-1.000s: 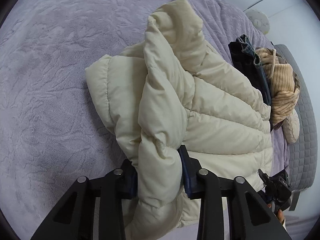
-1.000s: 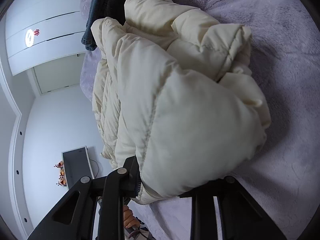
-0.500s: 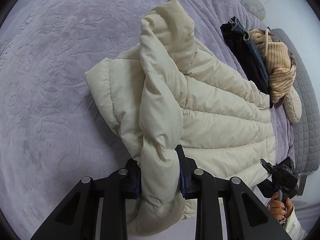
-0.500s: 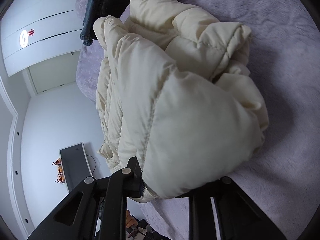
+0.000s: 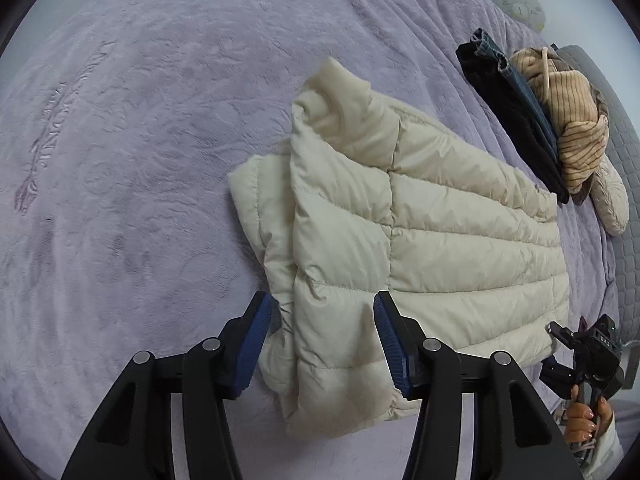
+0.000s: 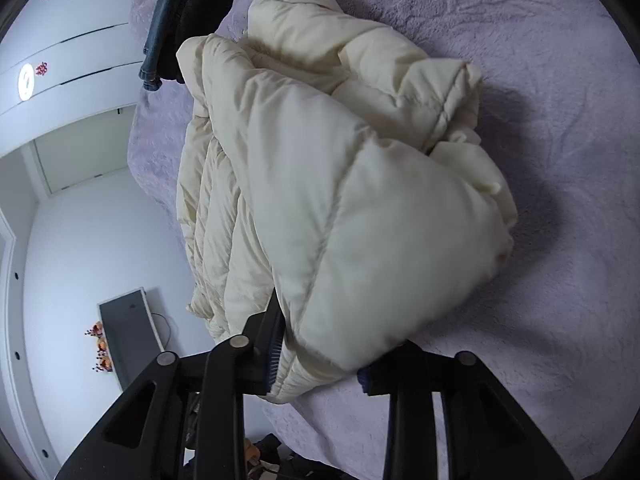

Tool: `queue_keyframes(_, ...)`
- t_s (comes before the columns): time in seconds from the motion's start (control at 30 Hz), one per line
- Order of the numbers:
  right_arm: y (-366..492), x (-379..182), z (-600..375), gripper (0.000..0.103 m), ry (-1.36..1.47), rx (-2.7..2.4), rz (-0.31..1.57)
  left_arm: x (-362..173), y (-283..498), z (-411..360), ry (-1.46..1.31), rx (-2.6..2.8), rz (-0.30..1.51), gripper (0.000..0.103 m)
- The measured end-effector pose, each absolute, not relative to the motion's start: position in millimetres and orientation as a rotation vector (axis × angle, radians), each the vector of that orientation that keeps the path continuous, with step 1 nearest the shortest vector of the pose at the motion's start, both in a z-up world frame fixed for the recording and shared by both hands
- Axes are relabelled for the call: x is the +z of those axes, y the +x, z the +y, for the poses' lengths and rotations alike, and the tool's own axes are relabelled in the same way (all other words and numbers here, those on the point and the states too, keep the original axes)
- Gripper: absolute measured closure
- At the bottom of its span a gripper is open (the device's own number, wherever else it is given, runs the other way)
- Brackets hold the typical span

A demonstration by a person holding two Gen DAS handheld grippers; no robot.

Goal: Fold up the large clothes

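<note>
A cream quilted puffer jacket [image 5: 420, 232] lies folded on the lilac bed cover [image 5: 140, 140]. A sleeve lies folded over its near edge. My left gripper [image 5: 322, 332] is open, its blue pads on either side of the sleeve end, no longer pinching it. In the right wrist view the jacket [image 6: 320, 184] bulges close in front. My right gripper [image 6: 320, 360] has its jaws spread around the jacket's thick folded edge; its right finger is hidden under the fabric. The right gripper also shows in the left wrist view [image 5: 584, 356], at the jacket's far corner.
Dark jeans [image 5: 516, 112] and a tan ribbed garment [image 5: 572, 120] are piled at the bed's far right, beside a grey quilted headboard [image 5: 624, 184]. In the right wrist view, white wardrobe doors [image 6: 72, 60] and a grey monitor [image 6: 128, 328] lie beyond the bed's edge.
My left gripper has opened and let go of the sleeve, which now lies flat on the jacket. My right gripper's jaws have spread slightly around the jacket edge.
</note>
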State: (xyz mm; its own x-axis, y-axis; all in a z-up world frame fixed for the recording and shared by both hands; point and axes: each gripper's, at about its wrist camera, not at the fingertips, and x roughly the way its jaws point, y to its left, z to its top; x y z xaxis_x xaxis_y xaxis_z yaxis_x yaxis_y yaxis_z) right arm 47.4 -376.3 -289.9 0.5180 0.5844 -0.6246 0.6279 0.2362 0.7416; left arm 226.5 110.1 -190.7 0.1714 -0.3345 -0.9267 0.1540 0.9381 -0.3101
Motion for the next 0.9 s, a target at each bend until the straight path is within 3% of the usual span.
queue_keyframes(0.07,46,-278,-379,0.046,1.369,-0.047,1.157,-178,227,121,-0.167,-0.332,1.327,0.048)
queue_keyframes(0.17,46,-255,-379,0.047,1.258,-0.011,1.201,-158,228,128,-0.163,-0.337,1.281,0.048)
queue_keyframes(0.23,50,-234,-373,0.064,1.171,0.053,1.199,-149,228,126,-0.148,-0.361,1.261,0.048)
queue_keyframes(0.27,55,-223,-367,0.082,1.117,0.086,1.201,-146,229,121,-0.139,-0.378,1.255,0.048)
queue_keyframes(0.3,64,-213,-360,0.085,1.059,0.113,1.199,-145,230,115,-0.129,-0.4,1.251,0.048)
queue_keyframes(0.5,132,-192,-291,0.085,0.743,0.271,1.22,-159,239,56,-0.044,-0.469,1.231,0.048)
queue_keyframes(0.73,184,-221,-237,0.085,0.452,0.304,1.223,-191,280,29,-0.022,-0.388,1.192,0.048)
queue_keyframes(0.9,210,-252,-240,0.09,0.423,0.235,1.237,-226,306,31,-0.033,-0.346,1.227,0.048)
